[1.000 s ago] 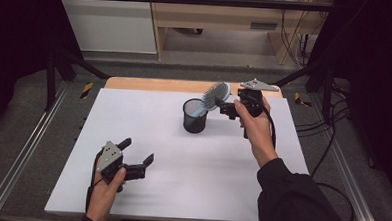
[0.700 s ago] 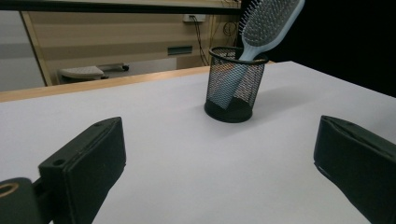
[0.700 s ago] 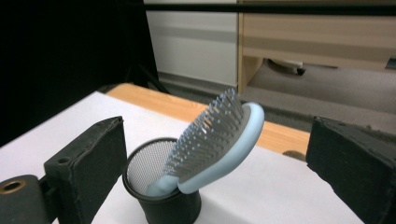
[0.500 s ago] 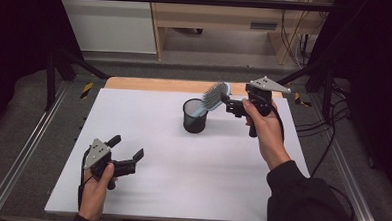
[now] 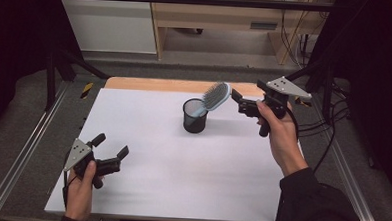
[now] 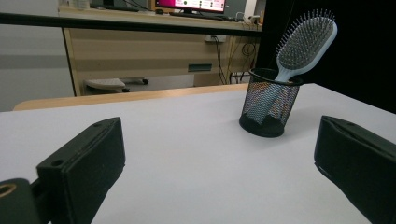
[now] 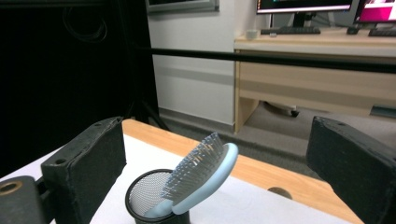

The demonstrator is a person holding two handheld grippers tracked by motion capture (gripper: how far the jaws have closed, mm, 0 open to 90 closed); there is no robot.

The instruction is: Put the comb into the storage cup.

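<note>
Drawn back from the hairbrush (image 5: 215, 96), the right gripper (image 5: 238, 100) is now held wide open and empty, just beside it. Handle-down, the brush is left leaning in the mesh cup (image 5: 194, 116); the left gripper (image 5: 111, 148) is kept open, empty, well apart.

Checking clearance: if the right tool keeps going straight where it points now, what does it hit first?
Probably the hairbrush: the right tool is open and aimed at its head, which leans out of the mesh cup. Height is hard to judge, so it could pass just above.
</note>
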